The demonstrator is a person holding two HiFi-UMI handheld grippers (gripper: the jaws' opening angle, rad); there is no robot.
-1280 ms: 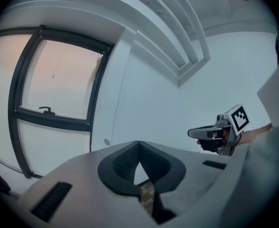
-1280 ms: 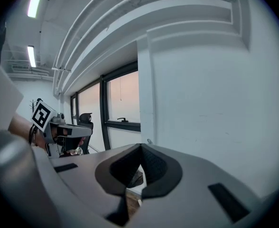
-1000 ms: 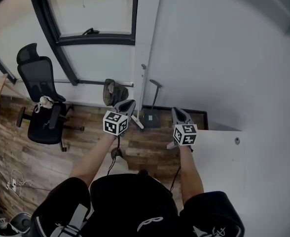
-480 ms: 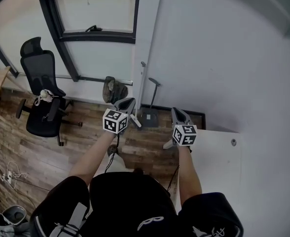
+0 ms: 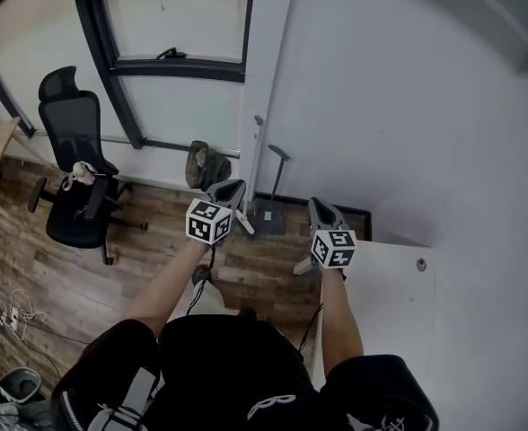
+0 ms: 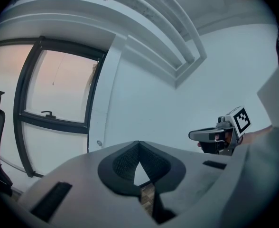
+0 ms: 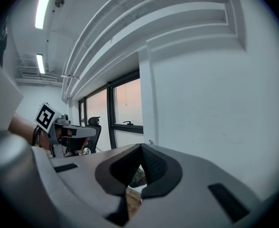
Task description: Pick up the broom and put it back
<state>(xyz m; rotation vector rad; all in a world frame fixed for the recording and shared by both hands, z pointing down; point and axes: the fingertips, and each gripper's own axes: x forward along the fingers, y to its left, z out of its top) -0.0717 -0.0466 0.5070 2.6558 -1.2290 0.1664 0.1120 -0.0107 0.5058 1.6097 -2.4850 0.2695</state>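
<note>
Status: both grippers idle. Left gripper (image 5: 231,189) has its jaws closed tip to tip with nothing between them, and right gripper (image 5: 319,206) is the same, clamped on air. Both are held out level-ish, side by side and apart. The broom (image 5: 258,160) stands near-upright against the pillar, ahead of the left gripper and a bit to its right, clear of both grippers with no contact. The dustpan (image 5: 271,215) sits on the floor just beside the broom, ahead of the gap between the two grippers, its handle upright. The chair (image 5: 75,196) is well off to the left gripper's left, and the white table (image 5: 399,303) is under and behind the right gripper. Judgement: the broom looks parked in a plausible home spot by the dustpan, so this is either pre-pick or post-return, and one moment can't settle which. If pre-pick, everything is left: open a gripper, close in on the handle, grip, lift, carry, set back. If post-return, nothing is left but backing off.
</note>
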